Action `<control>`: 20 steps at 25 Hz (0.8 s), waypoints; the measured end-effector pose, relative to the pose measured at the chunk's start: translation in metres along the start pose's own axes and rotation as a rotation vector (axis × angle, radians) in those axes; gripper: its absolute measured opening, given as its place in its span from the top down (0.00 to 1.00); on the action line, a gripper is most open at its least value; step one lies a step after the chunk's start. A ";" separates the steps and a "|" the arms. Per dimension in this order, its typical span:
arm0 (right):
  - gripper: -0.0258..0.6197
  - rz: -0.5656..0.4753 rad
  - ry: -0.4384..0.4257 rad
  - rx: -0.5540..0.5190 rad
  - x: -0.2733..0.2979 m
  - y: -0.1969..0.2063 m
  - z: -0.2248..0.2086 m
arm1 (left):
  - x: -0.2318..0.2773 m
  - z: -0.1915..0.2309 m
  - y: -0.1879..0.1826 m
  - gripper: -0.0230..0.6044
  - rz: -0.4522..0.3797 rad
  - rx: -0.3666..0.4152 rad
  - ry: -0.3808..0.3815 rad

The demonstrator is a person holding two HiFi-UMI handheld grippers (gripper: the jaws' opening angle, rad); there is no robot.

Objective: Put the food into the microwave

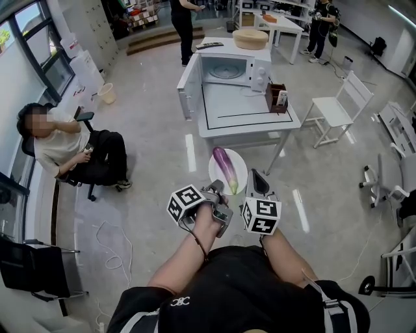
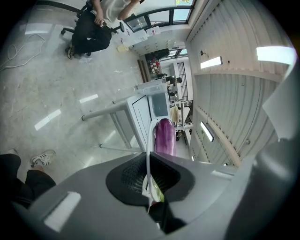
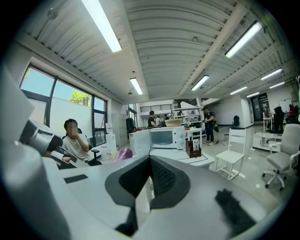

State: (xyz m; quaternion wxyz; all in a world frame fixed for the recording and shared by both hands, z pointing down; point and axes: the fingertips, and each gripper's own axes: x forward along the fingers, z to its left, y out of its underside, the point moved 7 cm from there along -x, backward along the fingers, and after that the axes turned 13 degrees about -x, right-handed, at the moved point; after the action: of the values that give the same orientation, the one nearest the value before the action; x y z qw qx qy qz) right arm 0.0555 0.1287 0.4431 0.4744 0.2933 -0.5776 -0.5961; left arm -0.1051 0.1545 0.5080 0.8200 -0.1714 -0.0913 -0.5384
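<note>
The place is best read as a large open-plan lab or shared workspace, not a home. A polished pale floor [image 1: 162, 162] is spread across a wide hall, and a ribbed ceiling [image 3: 159, 42] fitted with long strip lights [image 3: 101, 23] is seen overhead. A microwave [image 1: 227, 68] is set on a white table [image 1: 247, 112] placed alone in mid-floor, with a white chair [image 1: 338, 107] near it. Wheeled office chairs [image 1: 385, 185], tall windows [image 3: 56, 93] and stocked shelving [image 1: 140, 13] are ranged round the edges, a seated person [image 1: 65, 146] is seen by the windows, and a standing person [image 1: 182, 23] is seen further back.
</note>
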 end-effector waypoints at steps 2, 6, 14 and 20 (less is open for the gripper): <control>0.95 -0.006 -0.006 -0.001 0.017 -0.003 -0.015 | 0.020 -0.010 -0.002 0.93 -0.007 0.003 0.005; 0.95 -0.012 -0.020 -0.006 0.043 -0.003 -0.042 | 0.056 -0.022 -0.003 0.93 -0.018 -0.002 0.004; 0.95 0.005 -0.045 -0.005 0.071 0.006 -0.083 | 0.099 -0.031 0.001 0.92 -0.046 -0.026 0.010; 0.95 -0.018 -0.054 -0.023 0.073 0.011 -0.087 | 0.108 -0.025 0.009 0.92 -0.043 -0.030 0.002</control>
State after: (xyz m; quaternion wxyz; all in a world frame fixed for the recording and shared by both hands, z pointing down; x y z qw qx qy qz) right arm 0.1081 0.0288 0.4538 0.4564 0.2768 -0.5808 -0.6146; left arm -0.0544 0.0559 0.5193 0.8057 -0.1812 -0.0861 -0.5573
